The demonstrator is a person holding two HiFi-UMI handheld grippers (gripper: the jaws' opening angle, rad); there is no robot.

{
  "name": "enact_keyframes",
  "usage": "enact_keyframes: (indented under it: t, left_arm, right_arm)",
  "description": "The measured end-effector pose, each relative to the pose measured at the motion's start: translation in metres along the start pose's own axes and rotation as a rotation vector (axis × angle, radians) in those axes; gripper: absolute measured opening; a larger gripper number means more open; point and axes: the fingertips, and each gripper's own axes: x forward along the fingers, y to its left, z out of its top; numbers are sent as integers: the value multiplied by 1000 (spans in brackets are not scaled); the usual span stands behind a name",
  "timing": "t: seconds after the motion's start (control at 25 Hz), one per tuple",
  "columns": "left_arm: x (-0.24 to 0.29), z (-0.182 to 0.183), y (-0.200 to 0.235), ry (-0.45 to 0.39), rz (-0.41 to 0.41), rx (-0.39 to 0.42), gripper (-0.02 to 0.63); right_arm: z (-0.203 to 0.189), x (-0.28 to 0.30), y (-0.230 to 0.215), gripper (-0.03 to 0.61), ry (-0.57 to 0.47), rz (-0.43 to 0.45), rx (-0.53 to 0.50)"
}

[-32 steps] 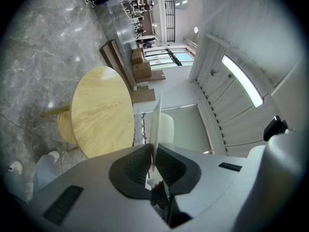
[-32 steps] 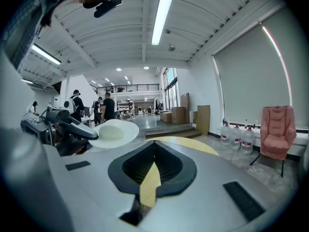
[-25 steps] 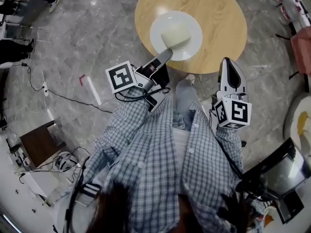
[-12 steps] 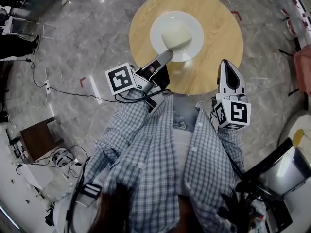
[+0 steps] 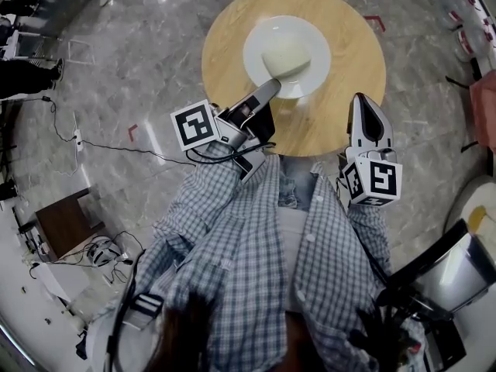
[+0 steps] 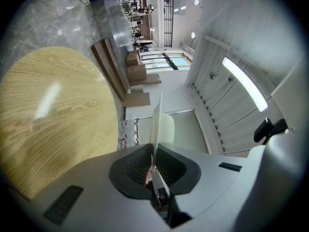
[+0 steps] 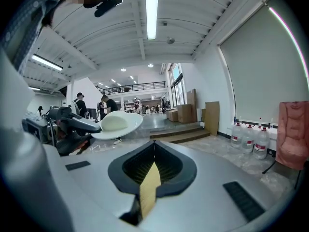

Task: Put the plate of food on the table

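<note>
Pinching the plate (image 5: 315, 51) by one near rim in left gripper (image 5: 270, 85) jaws, risking tipping food (image 5: 284, 53) off; holding right gripper (image 5: 366, 101) jaws closed, empty.

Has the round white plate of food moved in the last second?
Yes. Held by the left gripper, the white plate is now farther in over the round wooden table, away from its near edge and closer to its middle.
</note>
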Motion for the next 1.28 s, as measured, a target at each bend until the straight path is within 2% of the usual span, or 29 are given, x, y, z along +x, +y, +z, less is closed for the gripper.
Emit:
enact_keyframes:
  t: [0.08,0.2,0.28,0.52,0.64,0.72,0.88,1.28]
  left_arm:
    - [2,-1,-1,8,-6,-8,21]
    - [6,3,-2,22,-7,-17,21]
    - [11,7,-4,33,-12,-21,21]
    - [12,-2,-4,74,-10,-15,21]
    - [25,22,-4,85,-2,-28,21]
    - [34,33,-6,93,-2,-37,21]
    - [40,36,-9,104,-14,-59,20]
    - [47,37,17,154,-14,-77,21]
  right_arm:
    - [3,0,0,6,1,21,66]
    - [9,9,3,6,24,103,261]
    - [15,17,5,6,41,144,347]
    - [22,16,11,10,39,183,439]
    - [34,48,18,87,58,208,460]
    - [42,64,22,118,67,249,520]
    - [46,76,24,124,85,284,666]
    - [19,93,31,123,129,302,691]
